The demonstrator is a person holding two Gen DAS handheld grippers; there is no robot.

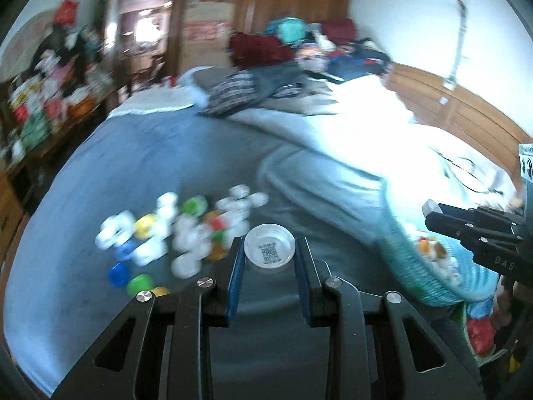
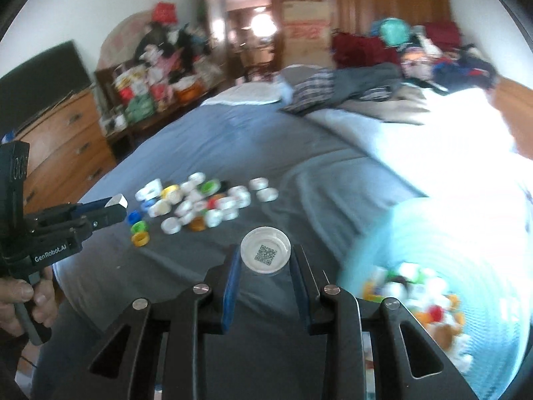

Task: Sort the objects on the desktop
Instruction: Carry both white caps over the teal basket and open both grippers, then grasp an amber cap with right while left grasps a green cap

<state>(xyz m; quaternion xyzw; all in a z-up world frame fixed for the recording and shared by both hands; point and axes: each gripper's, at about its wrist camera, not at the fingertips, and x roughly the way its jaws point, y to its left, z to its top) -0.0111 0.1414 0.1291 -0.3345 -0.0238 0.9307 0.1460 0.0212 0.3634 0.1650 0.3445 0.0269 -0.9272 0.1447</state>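
- Our left gripper [image 1: 269,255] clenched a white cap [image 1: 269,248] above the grey bedspread [image 1: 160,153].
- Our right gripper [image 2: 265,261] gripped another white cap [image 2: 265,249], beside the turquoise basket [image 2: 466,233].

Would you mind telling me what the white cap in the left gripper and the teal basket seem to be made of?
White cap: probably moulded plastic, smooth and slightly glossy, with a QR code printed inside.
Teal basket: apparently plastic, since its wall shows ribbed, woven-looking rings; blur leaves this uncertain.
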